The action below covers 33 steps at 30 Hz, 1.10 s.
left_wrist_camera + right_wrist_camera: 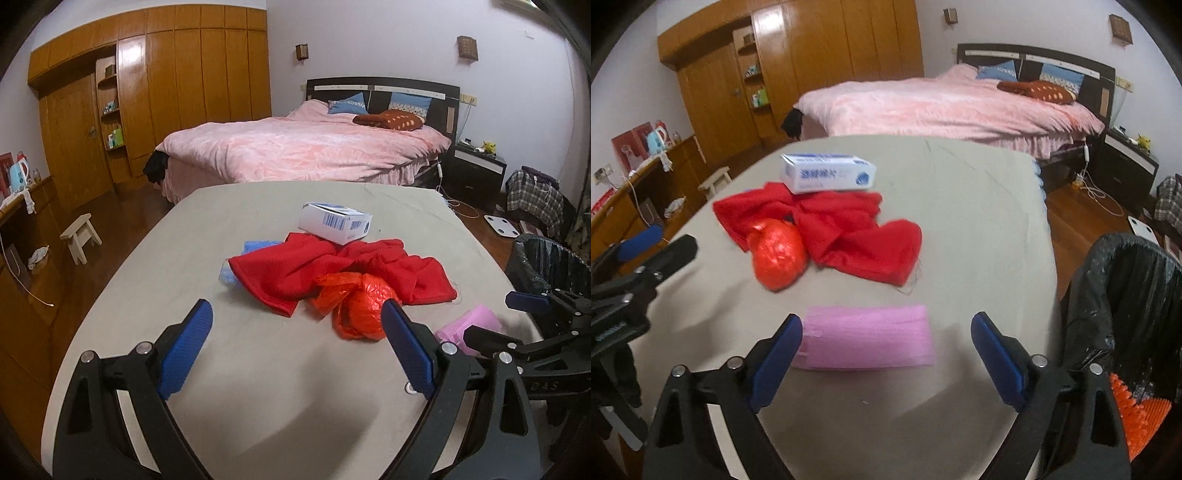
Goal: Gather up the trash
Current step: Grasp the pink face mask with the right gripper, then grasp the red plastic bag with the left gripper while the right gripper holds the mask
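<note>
Both hand-held grippers stand wide with nothing between the ribbed blue pads. Left hand-held gripper (297,325) hovers over the grey cloth-covered bench (258,369); a crinkled orange-red plastic bag (356,308), knotted into a ball, lies just ahead by its right pad. Beyond it, a rumpled red cloth (314,269), then a white carton (334,221) with a barcode. Right hand-held gripper (886,338) frames a flat pink rectangular pad (868,338), apparently untouched. The right view alone shows the carton's blue print, unreadable, and the black-lined bin (1126,295) to its right.
</note>
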Each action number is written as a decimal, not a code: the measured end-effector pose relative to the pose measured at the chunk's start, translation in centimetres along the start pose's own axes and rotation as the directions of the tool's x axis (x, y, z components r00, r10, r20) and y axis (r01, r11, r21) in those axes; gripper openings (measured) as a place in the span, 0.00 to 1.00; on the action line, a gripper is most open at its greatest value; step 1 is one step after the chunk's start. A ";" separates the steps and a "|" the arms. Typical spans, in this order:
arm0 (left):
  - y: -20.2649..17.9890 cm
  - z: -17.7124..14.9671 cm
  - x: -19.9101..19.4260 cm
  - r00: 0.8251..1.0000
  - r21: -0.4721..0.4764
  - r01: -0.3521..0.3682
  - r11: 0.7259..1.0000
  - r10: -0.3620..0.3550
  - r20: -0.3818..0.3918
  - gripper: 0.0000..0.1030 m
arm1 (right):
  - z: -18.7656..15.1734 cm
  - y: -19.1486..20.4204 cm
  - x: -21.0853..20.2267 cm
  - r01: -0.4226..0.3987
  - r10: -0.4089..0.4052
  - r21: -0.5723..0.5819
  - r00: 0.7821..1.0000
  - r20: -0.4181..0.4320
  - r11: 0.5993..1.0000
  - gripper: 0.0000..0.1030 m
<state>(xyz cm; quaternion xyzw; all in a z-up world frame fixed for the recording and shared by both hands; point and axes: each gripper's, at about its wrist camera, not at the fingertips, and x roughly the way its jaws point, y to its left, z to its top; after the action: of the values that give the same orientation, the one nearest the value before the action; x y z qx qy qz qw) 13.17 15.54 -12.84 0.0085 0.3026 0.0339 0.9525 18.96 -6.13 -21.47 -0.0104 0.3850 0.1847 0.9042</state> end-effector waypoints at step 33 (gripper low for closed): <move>-4.9 0.9 5.5 0.989 0.002 0.110 0.994 -0.110 -0.094 0.66 | 2.4 -2.5 -1.2 -0.016 0.016 -0.012 1.000 0.019 1.000 0.13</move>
<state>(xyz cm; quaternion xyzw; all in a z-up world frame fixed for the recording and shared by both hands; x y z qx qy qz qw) 18.51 11.06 -15.44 -0.0064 0.3472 -0.0195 0.9376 20.77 -8.49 -19.22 -0.0108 0.3753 0.1943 0.9062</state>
